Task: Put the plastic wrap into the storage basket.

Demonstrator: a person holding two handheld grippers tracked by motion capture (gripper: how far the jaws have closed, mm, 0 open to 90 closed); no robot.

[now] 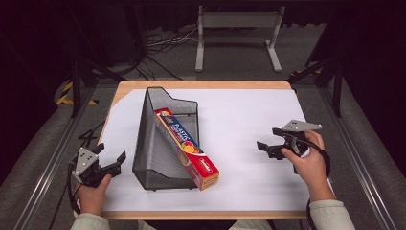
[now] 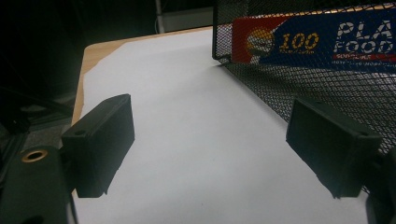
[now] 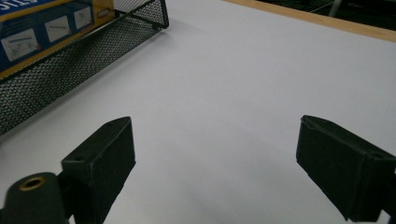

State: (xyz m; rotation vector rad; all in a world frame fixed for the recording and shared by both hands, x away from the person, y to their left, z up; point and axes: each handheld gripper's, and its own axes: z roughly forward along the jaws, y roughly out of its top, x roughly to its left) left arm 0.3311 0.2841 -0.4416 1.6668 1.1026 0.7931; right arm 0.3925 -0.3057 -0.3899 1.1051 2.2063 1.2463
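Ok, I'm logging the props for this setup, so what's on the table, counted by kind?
Black mesh file holder: 1
Plastic wrap box, lying in the holder: 1
White sheet covering the tabletop: 1
Handheld grippers, left gripper and right gripper, both open: 2
Total: 5

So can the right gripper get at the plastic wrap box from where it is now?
Probably yes. The right gripper is open, with bare white sheet between it and the plastic wrap box, whose near end sticks out of the mesh basket on that side.
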